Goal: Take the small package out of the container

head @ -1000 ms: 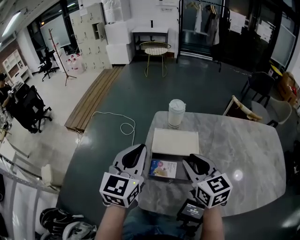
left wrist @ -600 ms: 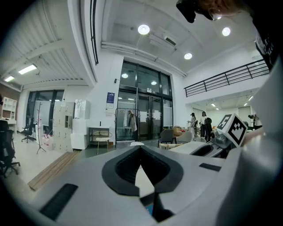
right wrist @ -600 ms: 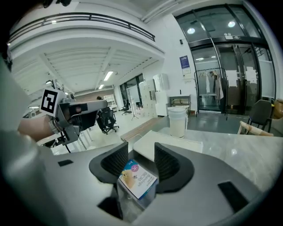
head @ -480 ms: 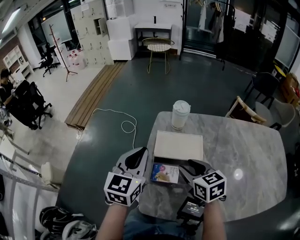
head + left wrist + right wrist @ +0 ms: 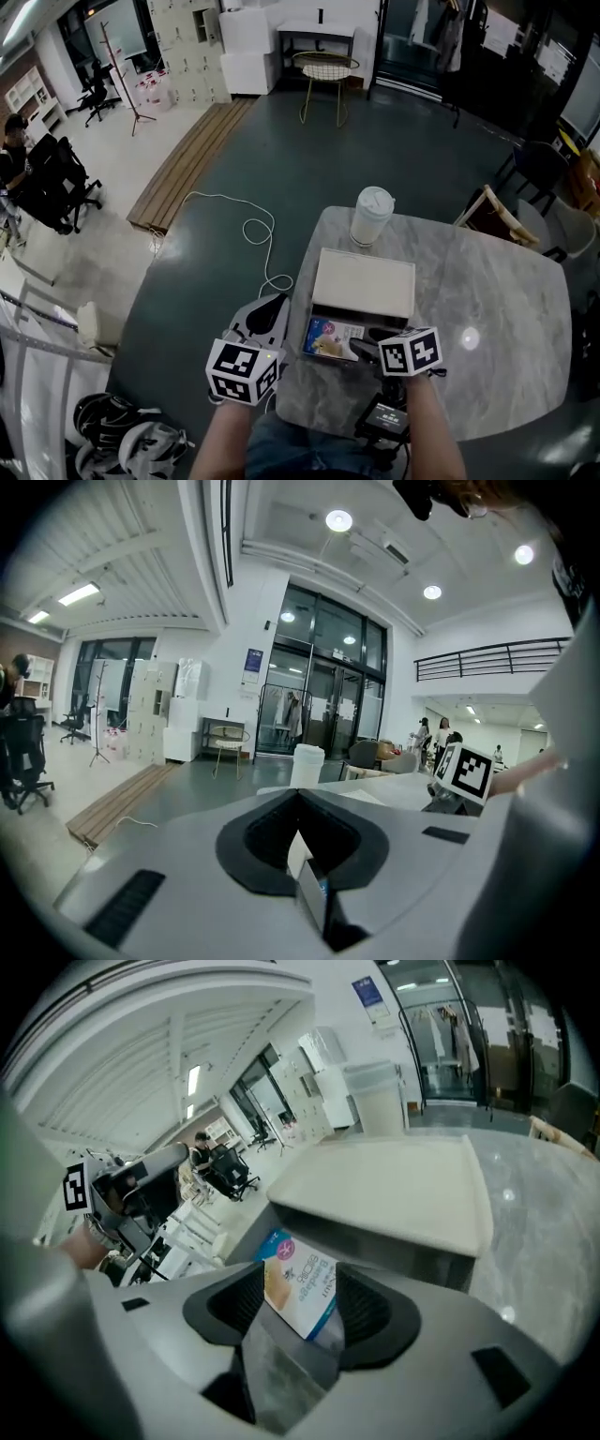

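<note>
The small package (image 5: 330,337), white and blue with a picture on it, lies in the dark container (image 5: 373,322) on the marble table (image 5: 506,356). The container's cream lid (image 5: 366,281) lies over its far half. My right gripper (image 5: 361,349) reaches into the container from the right. In the right gripper view its jaws are opening around the package (image 5: 298,1282), which stands between them. My left gripper (image 5: 277,305) hovers just left of the container, its jaws tip to tip with nothing in them.
A white lidded cup (image 5: 371,215) stands behind the container near the table's far edge. A small black device (image 5: 386,419) sits at the table's near edge by my right arm. Dark floor, a bench and a wire chair lie beyond.
My right gripper has swung left and forward, over the container and down onto the package. The left gripper has hardly moved.
</note>
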Demonstrator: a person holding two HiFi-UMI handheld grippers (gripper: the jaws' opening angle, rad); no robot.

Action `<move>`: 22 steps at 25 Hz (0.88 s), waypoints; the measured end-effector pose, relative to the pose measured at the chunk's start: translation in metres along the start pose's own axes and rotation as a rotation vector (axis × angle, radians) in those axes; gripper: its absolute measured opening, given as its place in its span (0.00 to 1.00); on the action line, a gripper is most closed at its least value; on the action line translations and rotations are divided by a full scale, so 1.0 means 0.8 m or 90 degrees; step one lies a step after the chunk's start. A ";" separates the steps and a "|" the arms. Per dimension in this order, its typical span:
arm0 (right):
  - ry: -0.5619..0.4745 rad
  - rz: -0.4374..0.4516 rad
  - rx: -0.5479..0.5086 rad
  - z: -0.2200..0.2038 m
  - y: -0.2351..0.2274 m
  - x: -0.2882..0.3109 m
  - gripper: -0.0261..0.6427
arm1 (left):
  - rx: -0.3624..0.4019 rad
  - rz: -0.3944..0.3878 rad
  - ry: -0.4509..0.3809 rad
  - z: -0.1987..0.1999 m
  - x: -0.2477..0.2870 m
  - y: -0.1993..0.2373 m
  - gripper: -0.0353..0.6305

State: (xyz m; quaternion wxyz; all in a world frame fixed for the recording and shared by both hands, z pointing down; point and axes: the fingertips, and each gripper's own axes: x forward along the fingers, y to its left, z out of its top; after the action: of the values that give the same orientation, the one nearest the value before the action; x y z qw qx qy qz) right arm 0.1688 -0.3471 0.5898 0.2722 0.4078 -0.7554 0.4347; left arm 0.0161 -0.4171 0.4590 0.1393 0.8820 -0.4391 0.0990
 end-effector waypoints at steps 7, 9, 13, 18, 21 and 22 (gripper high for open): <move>0.086 -0.025 0.045 -0.019 -0.015 0.032 0.44 | -0.001 0.012 0.018 -0.012 -0.007 0.012 0.07; 0.108 -0.029 0.053 -0.022 -0.019 0.038 0.45 | -0.005 0.017 0.020 -0.017 -0.010 0.015 0.07; 0.145 -0.020 0.069 -0.028 -0.022 0.053 0.45 | -0.017 0.026 0.023 -0.024 -0.016 0.021 0.07; 0.195 -0.015 0.024 -0.035 -0.029 0.060 0.41 | -0.028 0.043 0.020 -0.028 -0.023 0.031 0.07; 0.200 0.010 -0.005 -0.037 -0.024 0.059 0.41 | -0.032 0.050 0.014 -0.027 -0.029 0.037 0.07; 0.198 0.018 -0.012 -0.037 -0.022 0.059 0.43 | -0.031 0.051 0.012 -0.026 -0.030 0.038 0.07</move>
State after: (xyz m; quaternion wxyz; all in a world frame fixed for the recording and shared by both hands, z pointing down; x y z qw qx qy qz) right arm 0.1612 -0.3436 0.6474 0.3839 0.3224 -0.7137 0.4892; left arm -0.0235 -0.4096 0.4763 0.1611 0.8590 -0.4752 0.1021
